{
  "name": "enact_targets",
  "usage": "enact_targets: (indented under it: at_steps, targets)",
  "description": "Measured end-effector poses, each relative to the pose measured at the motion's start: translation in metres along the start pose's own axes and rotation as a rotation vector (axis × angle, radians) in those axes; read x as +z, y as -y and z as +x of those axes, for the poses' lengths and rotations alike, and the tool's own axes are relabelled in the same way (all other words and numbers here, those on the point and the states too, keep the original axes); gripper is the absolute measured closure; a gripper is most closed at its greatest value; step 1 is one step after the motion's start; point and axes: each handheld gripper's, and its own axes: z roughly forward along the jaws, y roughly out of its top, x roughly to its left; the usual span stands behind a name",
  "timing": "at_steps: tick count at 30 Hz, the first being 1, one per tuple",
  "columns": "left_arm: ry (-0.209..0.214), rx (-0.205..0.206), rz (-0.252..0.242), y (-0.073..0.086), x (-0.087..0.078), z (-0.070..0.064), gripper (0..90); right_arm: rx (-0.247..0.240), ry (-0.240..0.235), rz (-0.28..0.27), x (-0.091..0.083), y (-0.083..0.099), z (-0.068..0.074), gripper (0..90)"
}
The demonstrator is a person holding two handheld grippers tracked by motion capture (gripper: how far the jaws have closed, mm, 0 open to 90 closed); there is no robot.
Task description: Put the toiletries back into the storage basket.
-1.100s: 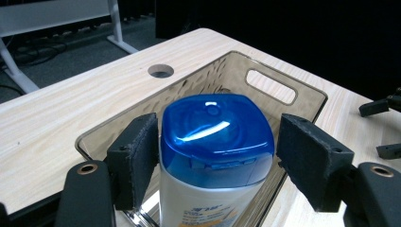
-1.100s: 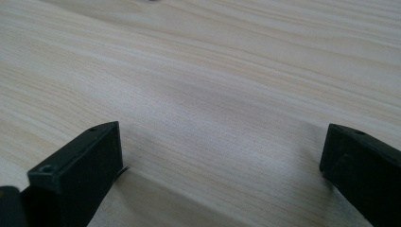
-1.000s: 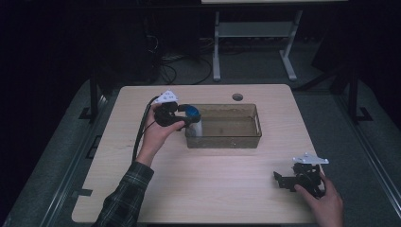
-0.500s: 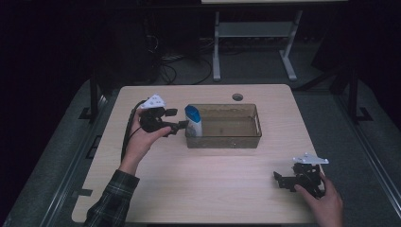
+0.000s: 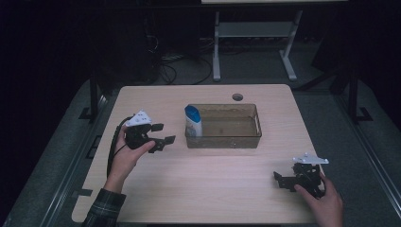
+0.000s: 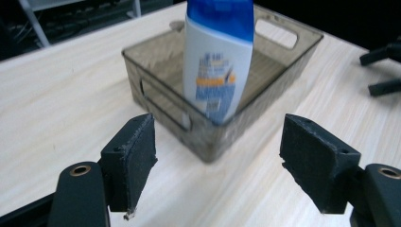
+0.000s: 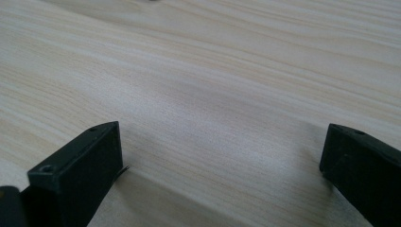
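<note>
My left gripper (image 5: 161,134), jaws now wide and empty, has backed away from the bottle (image 5: 193,121), left standing inside the bin (image 5: 257,124)'s left end; right gripper (image 5: 283,180) idles open, well right of the bin.

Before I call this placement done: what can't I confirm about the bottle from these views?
- Bottle label text: blurred in the left gripper view, too small in the high view.
- Its cap top: cut off by the frame's upper edge.
- Its base: veiled by the tinted bin wall, so the footing is unclear.
</note>
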Motion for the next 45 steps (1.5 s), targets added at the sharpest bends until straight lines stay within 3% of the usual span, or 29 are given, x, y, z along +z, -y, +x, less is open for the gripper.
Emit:
enact_targets:
  at_steps: [16, 24, 33, 45]
  targets:
    - [-0.043, 0.015, 0.118, 0.051, 0.002, -0.014, 26.2, 0.0, 0.0, 0.0, 0.0, 0.0, 0.0, 0.0]
    - [-0.061, 0.01, 0.152, 0.069, -0.004, -0.016, 26.3, 0.0, 0.001, 0.0, 0.0, 0.0, 0.0, 0.0]
    - [-0.085, -0.029, 0.187, 0.093, -0.013, -0.014, 26.4, 0.0, 0.0, 0.0, 0.0, 0.0, 0.0, 0.0]
    - [-0.116, -0.043, 0.211, 0.114, -0.022, -0.012, 26.4, 0.0, 0.001, 0.0, 0.0, 0.0, 0.0, 0.0]
